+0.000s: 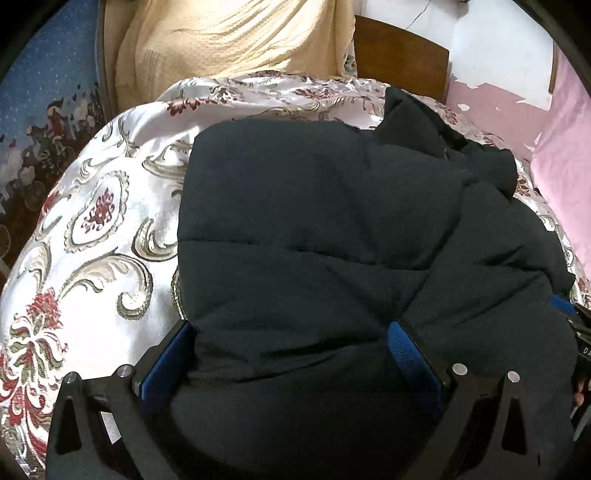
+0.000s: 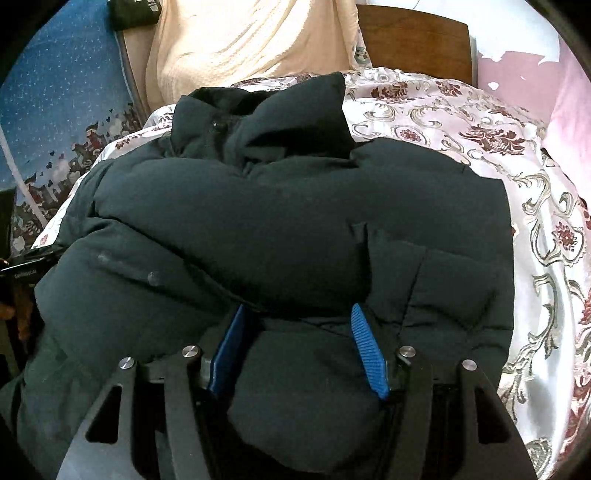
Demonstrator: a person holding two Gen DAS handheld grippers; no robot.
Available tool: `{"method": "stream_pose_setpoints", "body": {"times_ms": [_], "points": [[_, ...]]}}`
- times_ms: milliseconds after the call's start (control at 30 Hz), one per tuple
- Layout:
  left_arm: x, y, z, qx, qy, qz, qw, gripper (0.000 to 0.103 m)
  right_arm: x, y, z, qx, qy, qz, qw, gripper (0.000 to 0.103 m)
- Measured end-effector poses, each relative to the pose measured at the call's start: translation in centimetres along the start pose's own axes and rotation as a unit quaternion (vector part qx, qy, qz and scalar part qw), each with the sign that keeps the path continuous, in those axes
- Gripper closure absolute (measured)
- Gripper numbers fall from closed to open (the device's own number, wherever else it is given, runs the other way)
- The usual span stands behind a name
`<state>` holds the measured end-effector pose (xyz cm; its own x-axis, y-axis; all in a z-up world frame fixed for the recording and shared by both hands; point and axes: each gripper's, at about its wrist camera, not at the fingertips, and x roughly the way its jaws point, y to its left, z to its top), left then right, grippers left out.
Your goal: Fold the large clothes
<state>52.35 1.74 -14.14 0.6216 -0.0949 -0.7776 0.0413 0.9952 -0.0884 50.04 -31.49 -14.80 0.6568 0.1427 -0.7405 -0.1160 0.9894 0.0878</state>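
A large dark puffer jacket (image 1: pixel 332 240) lies bunched and partly folded on a floral satin bedspread (image 1: pixel 96 229). Its collar (image 2: pixel 280 122) points to the far side. My left gripper (image 1: pixel 291 332) has its blue pads spread wide with a thick bulge of jacket hem between them. My right gripper (image 2: pixel 299 317) also straddles a thick fold of the jacket (image 2: pixel 277 229) near its near edge, pads pressed against the padding. The right gripper's edge shows at the far right of the left wrist view (image 1: pixel 569 310).
A cream knitted blanket (image 1: pixel 229 40) hangs behind the bed beside a brown wooden headboard (image 1: pixel 399 55). A blue printed cloth (image 1: pixel 44 110) lies at the left. A pink cloth (image 1: pixel 565 158) is at the right. A black object (image 2: pixel 135 13) lies at top left.
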Motion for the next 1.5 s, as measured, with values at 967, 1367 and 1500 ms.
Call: {"method": "stream_pose_setpoints", "body": {"times_ms": [967,1367,1500], "points": [[1.2,-5.0,18.5,-0.086,0.016,-0.145,0.9856,0.0,0.6,-4.1,16.7,0.156,-0.015,0.027,0.987,0.003],[8.7,-9.0,22.9,-0.017,0.081,-0.028,0.9962,0.0,9.7,-2.5,20.4,0.161,0.068,0.007,0.985,0.052],[8.1,-8.2,22.8,-0.041,0.071,-0.078,0.9936,0.074,8.8,-2.6,20.4,0.175,0.048,0.015,0.983,0.073]]}}
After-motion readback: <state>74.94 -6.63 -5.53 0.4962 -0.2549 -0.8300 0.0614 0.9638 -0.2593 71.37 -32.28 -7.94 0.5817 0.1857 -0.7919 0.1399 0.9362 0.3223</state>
